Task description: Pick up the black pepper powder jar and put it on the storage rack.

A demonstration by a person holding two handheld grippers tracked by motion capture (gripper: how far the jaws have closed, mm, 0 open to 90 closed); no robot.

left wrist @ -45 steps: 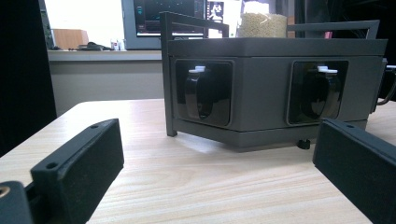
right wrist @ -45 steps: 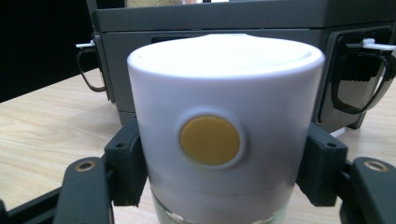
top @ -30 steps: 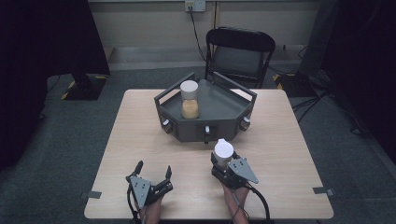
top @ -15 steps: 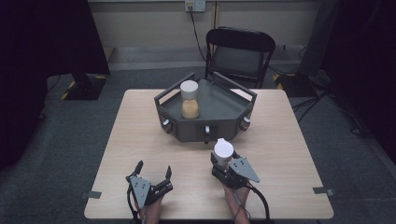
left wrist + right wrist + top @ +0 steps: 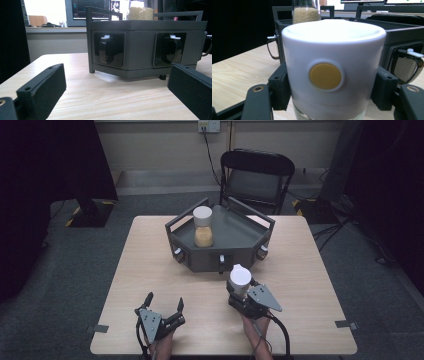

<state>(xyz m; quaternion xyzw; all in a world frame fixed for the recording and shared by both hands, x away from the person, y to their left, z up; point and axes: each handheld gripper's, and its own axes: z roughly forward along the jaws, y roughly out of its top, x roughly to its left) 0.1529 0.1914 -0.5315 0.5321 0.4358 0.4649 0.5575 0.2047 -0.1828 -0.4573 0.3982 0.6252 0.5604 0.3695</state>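
Right gripper view: smooth white round cap [image 5: 333, 65], perhaps plastic, between claw [image 5: 332, 92] jaws.

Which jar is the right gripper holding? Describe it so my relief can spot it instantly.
Start at the grey hexagonal tray in the middle of the table. The held jar is in front of it, clamped in the right gripper. Unlike the grain-filled jar inside the tray, its white lid bears a yellow dot.

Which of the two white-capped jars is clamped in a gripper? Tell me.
The jar near the table's front edge, held between the right gripper's jaws; its cap has a yellow dot. The other jar stands free in the grey tray.
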